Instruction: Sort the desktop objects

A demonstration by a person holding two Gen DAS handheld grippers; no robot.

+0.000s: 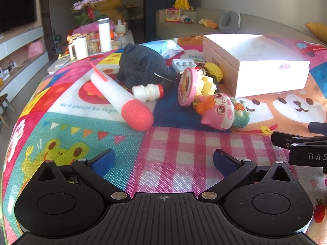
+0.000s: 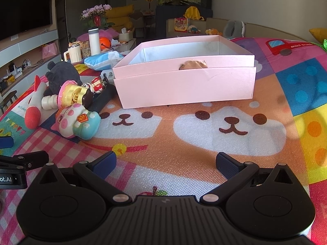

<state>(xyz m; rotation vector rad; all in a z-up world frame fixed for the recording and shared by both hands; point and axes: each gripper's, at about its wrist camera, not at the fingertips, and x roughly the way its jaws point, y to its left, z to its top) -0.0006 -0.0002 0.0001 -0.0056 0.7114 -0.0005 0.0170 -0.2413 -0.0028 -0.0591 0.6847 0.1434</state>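
A pile of toys lies on the colourful mat: a white foam rocket (image 1: 120,99) with a red tip, a dark plush animal (image 1: 143,65), a small white bottle (image 1: 148,92) with a red cap, a pink round toy (image 1: 194,86) and a pink pig figure (image 1: 219,110). An open pink box (image 2: 184,71) stands to their right; it also shows in the left wrist view (image 1: 255,63). My left gripper (image 1: 163,161) is open and empty, in front of the toys. My right gripper (image 2: 165,163) is open and empty, in front of the box.
A blue wipes pack (image 1: 165,48) and a small white tray (image 1: 183,64) lie behind the toys. The mat's left edge (image 1: 24,110) drops off to the floor. A low table with a white flask (image 1: 104,34) and cups stands beyond. A sofa (image 1: 194,28) is behind.
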